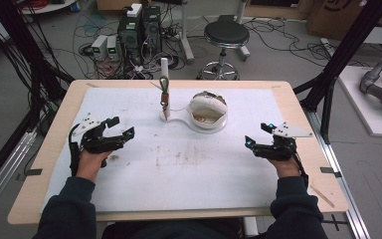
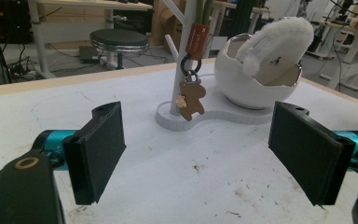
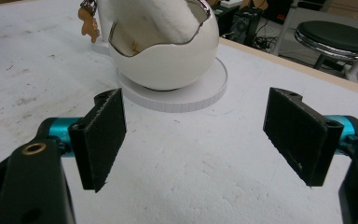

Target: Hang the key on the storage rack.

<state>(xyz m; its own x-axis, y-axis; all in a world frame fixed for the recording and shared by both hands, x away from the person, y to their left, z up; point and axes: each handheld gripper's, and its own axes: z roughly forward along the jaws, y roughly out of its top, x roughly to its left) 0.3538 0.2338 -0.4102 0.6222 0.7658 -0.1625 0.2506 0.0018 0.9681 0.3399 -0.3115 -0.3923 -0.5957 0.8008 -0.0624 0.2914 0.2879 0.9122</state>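
Both claws spread wide, nothing between the jaws: left claw (image 1: pixel 122 128) and right claw (image 1: pixel 256 135) rest low over the white-covered worktop (image 1: pixel 144 179), well apart. Egg-shaped bowl (image 1: pixel 208 112) with fluffy white thing (image 2: pixel 275 39) sits mid-rear on white base (image 3: pixel 186 95); bear keychain (image 2: pixel 190 100) hangs off the stand (image 2: pixel 182 56) beside it.

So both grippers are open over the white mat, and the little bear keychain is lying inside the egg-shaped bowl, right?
Not quite. The bear keychain hangs from the white stand beside the egg-shaped bowl, as the left gripper view shows. The left gripper and right gripper are open over the white mat.
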